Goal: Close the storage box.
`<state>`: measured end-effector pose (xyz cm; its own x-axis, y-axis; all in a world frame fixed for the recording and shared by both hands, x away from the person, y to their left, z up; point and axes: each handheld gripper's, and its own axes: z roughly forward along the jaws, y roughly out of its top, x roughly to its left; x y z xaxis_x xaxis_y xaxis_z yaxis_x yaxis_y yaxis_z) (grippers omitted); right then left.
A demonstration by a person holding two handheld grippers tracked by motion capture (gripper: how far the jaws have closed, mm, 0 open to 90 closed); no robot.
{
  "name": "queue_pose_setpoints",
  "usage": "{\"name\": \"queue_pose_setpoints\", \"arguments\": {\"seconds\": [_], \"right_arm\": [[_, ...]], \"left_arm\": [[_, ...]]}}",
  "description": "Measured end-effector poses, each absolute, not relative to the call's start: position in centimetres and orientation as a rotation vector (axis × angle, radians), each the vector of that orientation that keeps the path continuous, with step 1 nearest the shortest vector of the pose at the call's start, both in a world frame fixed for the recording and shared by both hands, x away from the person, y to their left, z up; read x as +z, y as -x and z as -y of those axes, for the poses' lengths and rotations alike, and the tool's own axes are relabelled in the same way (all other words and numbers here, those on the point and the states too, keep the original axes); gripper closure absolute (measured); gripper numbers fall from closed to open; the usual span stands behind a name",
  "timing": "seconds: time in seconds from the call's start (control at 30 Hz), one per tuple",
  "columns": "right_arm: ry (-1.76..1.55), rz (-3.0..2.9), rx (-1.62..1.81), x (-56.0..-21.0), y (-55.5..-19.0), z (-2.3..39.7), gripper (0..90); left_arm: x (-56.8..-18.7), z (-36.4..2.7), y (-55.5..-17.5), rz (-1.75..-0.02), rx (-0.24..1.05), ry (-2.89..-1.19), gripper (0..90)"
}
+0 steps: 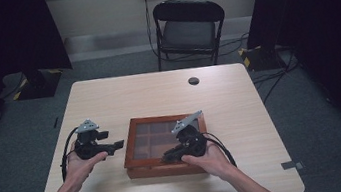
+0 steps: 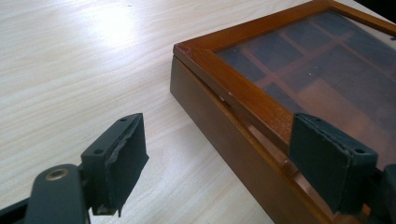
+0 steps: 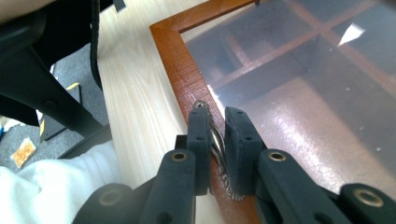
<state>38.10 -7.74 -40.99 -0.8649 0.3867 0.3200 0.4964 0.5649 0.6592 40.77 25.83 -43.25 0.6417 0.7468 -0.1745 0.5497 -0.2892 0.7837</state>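
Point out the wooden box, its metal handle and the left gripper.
wooden box (image 1: 167,168): high view, on its near front wall.
metal handle (image 3: 216,140): right gripper view, on the bar between the right gripper's pads.
left gripper (image 2: 217,154): left gripper view, midway between its open jaws.

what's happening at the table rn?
A person works on a wooden box with a glass lid, still closed, on the table. The right tongs are shut on the metal handle at the lid's front edge. The left tongs stand open at the box's left front corner, not gripping.
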Motion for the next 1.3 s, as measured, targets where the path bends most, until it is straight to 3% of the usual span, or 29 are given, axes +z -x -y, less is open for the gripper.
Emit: {"name": "queue_pose_setpoints", "arguments": {"seconds": [0.83,1.03,1.1,1.27,1.3], "right_arm": [[0.801,2.625,-1.167,-43.3,-37.6,8.1,79.6],[0.856,2.581,-1.257,-42.6,-38.0,8.7,69.2],[0.932,2.561,-1.346,-41.8,-38.4,9.7,59.6],[1.061,2.547,-1.412,-41.0,-38.9,11.6,49.4],[1.140,2.535,-1.433,-40.8,-39.0,12.9,43.2]], "left_arm": [[-43.5,-26.1,-41.0,-1.031,0.279,-1.982,18.5],[-43.5,-26.0,-41.0,-1.028,0.276,-1.976,18.4],[-43.5,-25.9,-41.1,-1.015,0.270,-1.983,17.9],[-43.4,-26.1,-41.0,-1.027,0.292,-1.986,15.8],[-43.4,-26.5,-41.0,-1.040,0.300,-1.974,15.7]]}}
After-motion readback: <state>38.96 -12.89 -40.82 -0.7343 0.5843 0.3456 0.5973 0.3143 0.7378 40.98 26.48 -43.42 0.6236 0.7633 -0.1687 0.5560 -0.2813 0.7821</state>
